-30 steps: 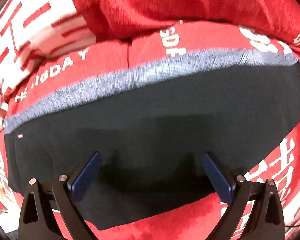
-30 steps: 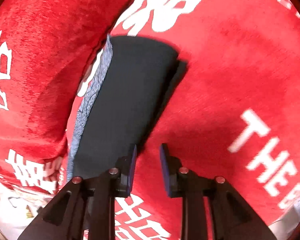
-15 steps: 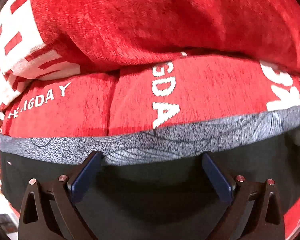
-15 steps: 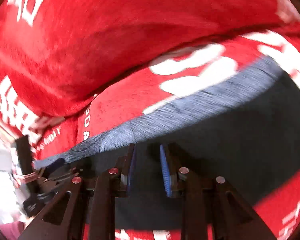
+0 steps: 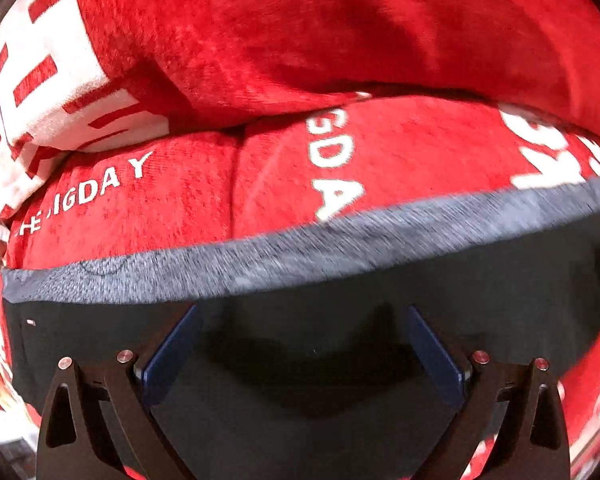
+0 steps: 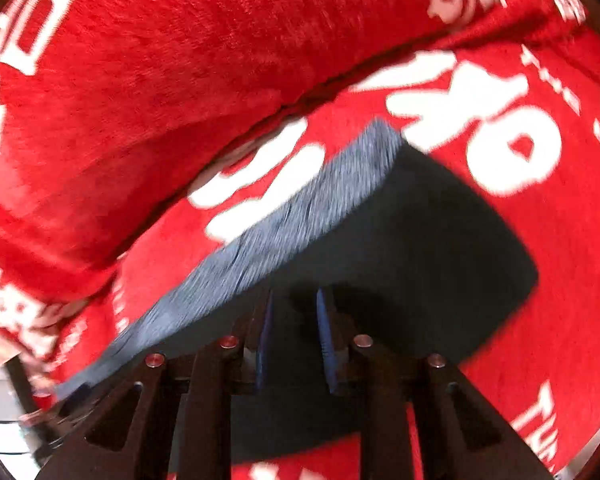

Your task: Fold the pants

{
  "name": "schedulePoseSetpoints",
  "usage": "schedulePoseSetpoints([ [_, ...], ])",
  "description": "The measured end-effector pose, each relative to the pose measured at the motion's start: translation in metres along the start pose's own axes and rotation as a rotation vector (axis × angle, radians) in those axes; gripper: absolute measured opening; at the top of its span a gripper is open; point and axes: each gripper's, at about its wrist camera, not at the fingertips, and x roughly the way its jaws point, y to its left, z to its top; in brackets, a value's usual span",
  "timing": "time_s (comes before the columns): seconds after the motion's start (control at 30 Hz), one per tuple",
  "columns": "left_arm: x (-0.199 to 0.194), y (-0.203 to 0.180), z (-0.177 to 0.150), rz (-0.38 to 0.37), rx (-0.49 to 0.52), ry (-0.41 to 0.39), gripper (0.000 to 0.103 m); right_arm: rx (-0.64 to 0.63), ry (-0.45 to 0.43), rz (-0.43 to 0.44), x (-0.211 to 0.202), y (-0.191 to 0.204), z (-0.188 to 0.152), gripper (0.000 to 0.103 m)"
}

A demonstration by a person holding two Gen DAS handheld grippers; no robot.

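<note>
The pants are dark with a grey heathered waistband and lie folded flat on a red blanket with white lettering. My left gripper is open wide and empty, its blue pads low over the dark fabric just short of the waistband. In the right wrist view the pants run diagonally, with the grey waistband along their upper left edge. My right gripper is nearly closed with a narrow gap between the pads, holds nothing, and hovers over the dark fabric.
The red blanket covers the surface under the pants. A raised fold of the same blanket bulges behind the waistband and also shows in the right wrist view. A white area with dark clutter lies at the lower left.
Both grippers have swung over the pants. The left camera drew back a little from the waistband. The right view turned so that the pants' right end shows again.
</note>
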Motion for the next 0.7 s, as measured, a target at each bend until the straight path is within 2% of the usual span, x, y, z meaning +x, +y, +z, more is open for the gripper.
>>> schedulePoseSetpoints([
  [0.1, -0.011, -0.011, -0.02, -0.034, 0.025, 0.008, 0.102, 0.004, 0.05, 0.058, -0.016, -0.002, -0.032, 0.026],
  [0.17, -0.01, -0.024, -0.032, -0.046, 0.037, 0.035, 0.102, -0.002, 0.083, 0.082, -0.022, -0.001, -0.055, 0.031],
  [0.27, 0.009, -0.036, -0.052, -0.024, 0.051, 0.097, 0.102, -0.017, 0.133, 0.11, -0.014, 0.01, -0.08, 0.031],
  [0.3, 0.009, -0.035, -0.056, -0.03, 0.027, 0.075, 0.102, -0.036, 0.145, 0.1, -0.008, 0.015, -0.088, 0.031],
  [0.4, 0.007, -0.03, -0.061, -0.047, 0.001, 0.074, 0.102, -0.052, 0.167, 0.063, 0.009, 0.015, -0.094, 0.031],
  [0.5, 0.009, -0.029, -0.063, -0.044, -0.002, 0.087, 0.102, 0.027, 0.206, 0.075, 0.022, 0.002, -0.096, 0.031],
  [0.7, 0.004, -0.034, -0.066, -0.009, 0.001, 0.075, 0.102, 0.065, 0.214, 0.097, 0.015, -0.012, -0.102, 0.031],
])
